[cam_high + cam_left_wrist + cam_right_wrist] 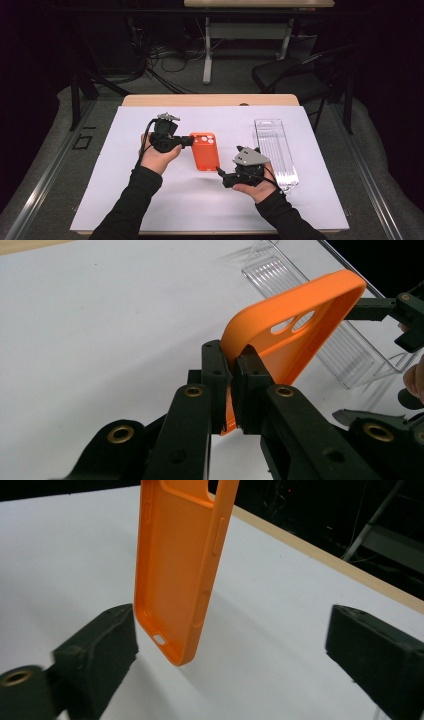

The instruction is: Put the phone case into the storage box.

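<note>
Left claw's got the orange phone case, right one's let go

The left gripper (232, 385) is clamped on the edge of the orange phone case (295, 335), holding it above the white mat (150, 200). The right gripper (230, 650) hangs wide open, the case's bottom end between its jaws untouched.

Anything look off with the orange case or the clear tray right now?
Nothing damaged or spilled. The orange phone case hangs tilted above the table, pinched at one edge by the left gripper; the right gripper stands open around its end. The clear tray lies flat.
</note>
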### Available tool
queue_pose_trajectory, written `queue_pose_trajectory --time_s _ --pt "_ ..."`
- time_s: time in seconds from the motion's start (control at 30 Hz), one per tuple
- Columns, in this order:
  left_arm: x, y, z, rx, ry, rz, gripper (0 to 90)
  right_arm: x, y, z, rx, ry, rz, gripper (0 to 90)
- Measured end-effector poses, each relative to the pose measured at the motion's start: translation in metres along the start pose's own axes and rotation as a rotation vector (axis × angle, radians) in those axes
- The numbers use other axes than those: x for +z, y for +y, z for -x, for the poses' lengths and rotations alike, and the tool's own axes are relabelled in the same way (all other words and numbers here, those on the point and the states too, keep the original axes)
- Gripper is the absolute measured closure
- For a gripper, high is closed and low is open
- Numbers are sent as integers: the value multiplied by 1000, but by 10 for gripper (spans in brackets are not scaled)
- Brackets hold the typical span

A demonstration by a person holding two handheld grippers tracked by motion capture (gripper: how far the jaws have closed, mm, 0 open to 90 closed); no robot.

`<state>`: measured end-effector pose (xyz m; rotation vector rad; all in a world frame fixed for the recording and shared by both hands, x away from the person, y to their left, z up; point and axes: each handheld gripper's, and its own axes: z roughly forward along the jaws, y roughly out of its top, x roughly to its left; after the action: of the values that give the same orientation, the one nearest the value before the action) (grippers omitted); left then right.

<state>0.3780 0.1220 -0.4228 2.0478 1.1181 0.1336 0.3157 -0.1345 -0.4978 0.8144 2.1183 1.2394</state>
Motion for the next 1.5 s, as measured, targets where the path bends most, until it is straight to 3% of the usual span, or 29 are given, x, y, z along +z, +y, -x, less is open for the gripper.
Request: queue_pose_trajectory --time_s 0.27,0.53,0.77,1.03,1.3,1.5 --pt "1 5 3 5 18 -6 856 5 0 0 -4 22 -41 0" --pt "5 5 5 8 25 -11 856 5 1 -3 -52 17 -47 0" --pt "6 5 8 20 31 -21 855 3 4 -2 -91 -30 -53 152" --pt "8 5 11 30 49 -27 855 1 8 -4 -185 -61 -41 319" --pt "9 7 16 35 63 -31 856 1 14 -10 -285 -106 -13 383" --pt "11 9 19 51 85 -37 856 2 17 -11 -294 -103 -15 419"
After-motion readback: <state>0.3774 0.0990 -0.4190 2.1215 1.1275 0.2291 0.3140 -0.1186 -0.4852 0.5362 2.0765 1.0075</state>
